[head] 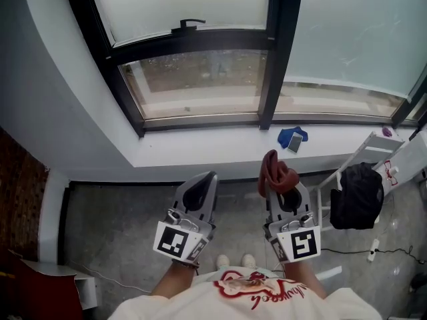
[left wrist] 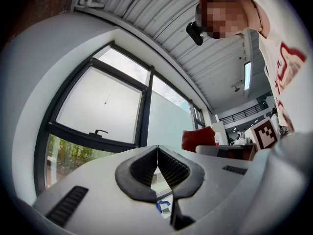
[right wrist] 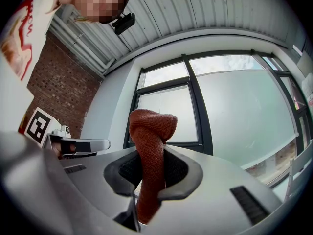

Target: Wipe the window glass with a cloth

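The cloth (head: pixel 275 172), rust-red and bunched, is pinched between the jaws of the right gripper (head: pixel 285 191); in the right gripper view it is seen standing up out of the jaws toward 12 o'clock, its folded top above them and its tail hanging down through the gap below. The jaws of the left gripper (left wrist: pixel 157 151) are pressed together at the tips, with nothing held between them. In the head view both grippers are held side by side low in the middle, apart from each other and short of the sill (head: pixel 200 155). The window glass (head: pixel 200 79) lies beyond the sill at 12 o'clock, untouched by the cloth. A blue item (head: pixel 291 137) rests on the sill at 12 o'clock from the right gripper. A black bag (head: pixel 357 195) is seen at 3 o'clock from it.
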`<act>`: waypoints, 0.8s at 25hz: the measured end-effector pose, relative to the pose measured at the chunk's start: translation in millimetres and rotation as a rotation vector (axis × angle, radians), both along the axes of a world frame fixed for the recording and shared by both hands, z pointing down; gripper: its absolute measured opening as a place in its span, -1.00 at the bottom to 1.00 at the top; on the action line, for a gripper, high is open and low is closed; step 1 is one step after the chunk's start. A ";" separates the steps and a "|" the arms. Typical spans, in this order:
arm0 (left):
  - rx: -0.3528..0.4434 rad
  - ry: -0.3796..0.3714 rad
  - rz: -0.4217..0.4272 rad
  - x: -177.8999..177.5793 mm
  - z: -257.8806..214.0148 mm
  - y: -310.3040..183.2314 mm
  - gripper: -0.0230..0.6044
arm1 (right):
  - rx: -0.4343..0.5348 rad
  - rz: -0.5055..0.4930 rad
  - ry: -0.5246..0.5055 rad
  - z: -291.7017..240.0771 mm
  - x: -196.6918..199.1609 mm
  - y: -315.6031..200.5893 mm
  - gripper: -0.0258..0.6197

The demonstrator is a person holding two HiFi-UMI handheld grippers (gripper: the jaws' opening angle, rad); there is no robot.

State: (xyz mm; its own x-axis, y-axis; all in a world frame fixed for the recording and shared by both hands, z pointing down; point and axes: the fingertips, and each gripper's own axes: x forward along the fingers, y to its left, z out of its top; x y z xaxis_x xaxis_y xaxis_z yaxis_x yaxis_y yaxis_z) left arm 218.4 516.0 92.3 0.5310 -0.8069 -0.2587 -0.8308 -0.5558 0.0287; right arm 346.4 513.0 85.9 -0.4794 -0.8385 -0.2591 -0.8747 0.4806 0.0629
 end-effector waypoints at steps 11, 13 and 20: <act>0.017 -0.012 0.031 -10.5 0.2 0.2 -0.86 | 0.004 0.025 0.013 3.9 -13.4 5.3 -0.67; 0.021 -0.009 0.029 -11.1 1.2 -3.7 -0.86 | 0.011 0.025 0.008 3.7 -13.5 0.8 -0.67; 0.032 -0.009 0.014 -14.8 2.3 -36.7 -0.86 | 0.020 0.012 0.009 6.1 -15.9 -33.7 -0.67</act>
